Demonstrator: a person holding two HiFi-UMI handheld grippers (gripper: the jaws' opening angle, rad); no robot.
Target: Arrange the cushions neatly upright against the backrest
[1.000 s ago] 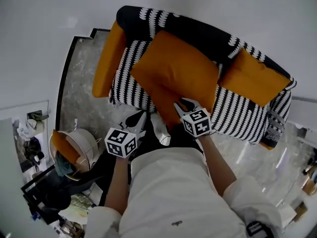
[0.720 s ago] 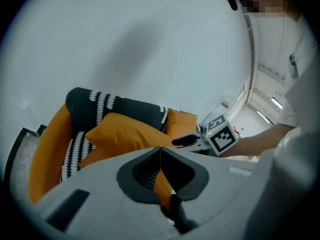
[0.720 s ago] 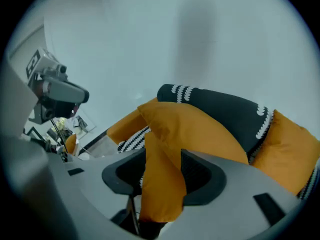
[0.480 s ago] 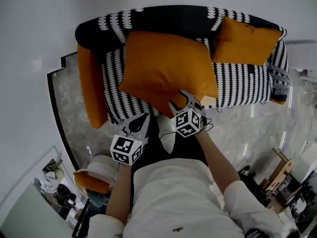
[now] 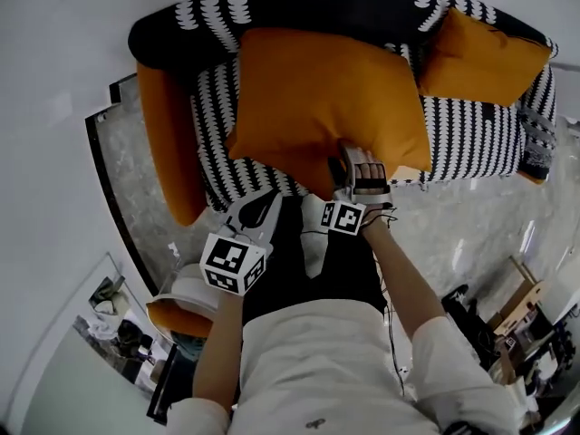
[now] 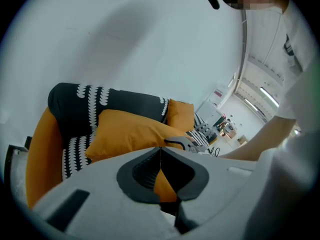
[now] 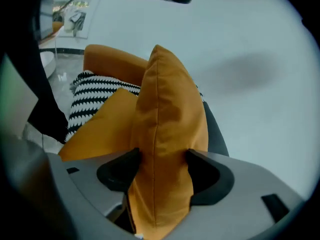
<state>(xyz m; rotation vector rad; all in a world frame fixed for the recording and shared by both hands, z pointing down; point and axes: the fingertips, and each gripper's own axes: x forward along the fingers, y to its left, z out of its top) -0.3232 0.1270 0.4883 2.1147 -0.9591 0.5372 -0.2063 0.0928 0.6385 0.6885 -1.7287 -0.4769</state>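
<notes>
Head view has my right tongs point(image 5: 360, 159) at the front edge of the big orange cushion point(image 5: 326, 98). Their jaws have just been opening and now stand spread wide. The cushion's seamed edge is between them, brushing both pads, but I judge it is no longer pinched. My left tongs point(image 5: 268, 202) are pressed together on nothing, short of the sofa point(image 5: 213, 152).

The cushion lies much as it did a second ago, across the middle of the seat with its far edge up at the backrest point(image 5: 308, 7). It looks slanted rather than upright, so letting go here probably means a fresh grip or a push is needed. The small cushion point(image 5: 480, 57) leans at the right end, against the backrest.

Both cushions are plump, soft, plain orange cloth with a stitched seam round the edge. The sofa is black and white in wavy stripes, with a long orange bolster point(image 5: 168, 143) along its left arm.
</notes>
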